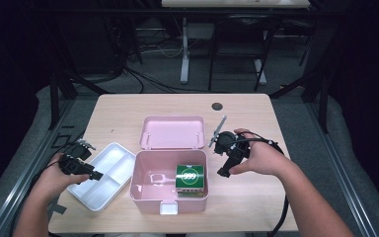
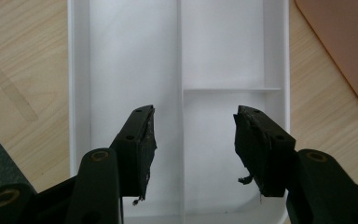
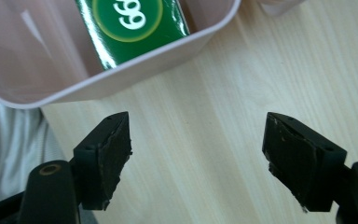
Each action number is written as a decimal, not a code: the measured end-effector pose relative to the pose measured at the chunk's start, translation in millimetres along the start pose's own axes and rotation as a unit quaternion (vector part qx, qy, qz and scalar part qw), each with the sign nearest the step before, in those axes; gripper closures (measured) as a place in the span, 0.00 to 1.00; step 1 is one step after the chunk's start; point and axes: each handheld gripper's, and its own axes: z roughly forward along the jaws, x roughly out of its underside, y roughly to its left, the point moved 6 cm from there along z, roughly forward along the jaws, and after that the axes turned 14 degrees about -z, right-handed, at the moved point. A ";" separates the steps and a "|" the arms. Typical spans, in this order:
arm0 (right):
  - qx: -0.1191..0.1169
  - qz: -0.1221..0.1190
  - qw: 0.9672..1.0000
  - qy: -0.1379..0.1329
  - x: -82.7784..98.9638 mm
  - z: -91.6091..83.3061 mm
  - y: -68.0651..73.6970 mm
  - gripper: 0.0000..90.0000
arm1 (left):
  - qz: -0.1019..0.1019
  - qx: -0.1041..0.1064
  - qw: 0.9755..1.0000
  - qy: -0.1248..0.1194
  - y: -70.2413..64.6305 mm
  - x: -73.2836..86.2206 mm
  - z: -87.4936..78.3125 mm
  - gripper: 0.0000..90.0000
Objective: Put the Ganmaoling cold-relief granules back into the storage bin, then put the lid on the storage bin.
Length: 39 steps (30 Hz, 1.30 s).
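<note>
A pink box [image 1: 143, 190] stands open at the table's front middle, its lid [image 1: 172, 132] tipped back behind it. Inside, at the right, lies a green packet with a "999" mark [image 1: 191, 177] [image 3: 133, 25]. My right gripper [image 1: 224, 171] [image 3: 196, 149] hovers over bare wood just right of the box, open, nothing between its jaws. To the left lies a white divided tray [image 1: 103, 175] [image 2: 135, 70]. My left gripper [image 1: 96, 175] [image 2: 193, 149] sits over that tray, open and empty, its jaws straddling the tray's long divider.
A dark round grommet [image 1: 217, 105] sits near the table's far edge. The pink box's wall [image 3: 135, 65] is close to my right jaws. Desk legs and cables stand on the floor beyond the table.
</note>
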 end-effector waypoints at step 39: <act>0.089 0.132 0.983 -0.092 46.7 14.6 2.4 0.28 | 0.006 -0.024 0.999 0.041 -5.3 1.8 9.0 0.62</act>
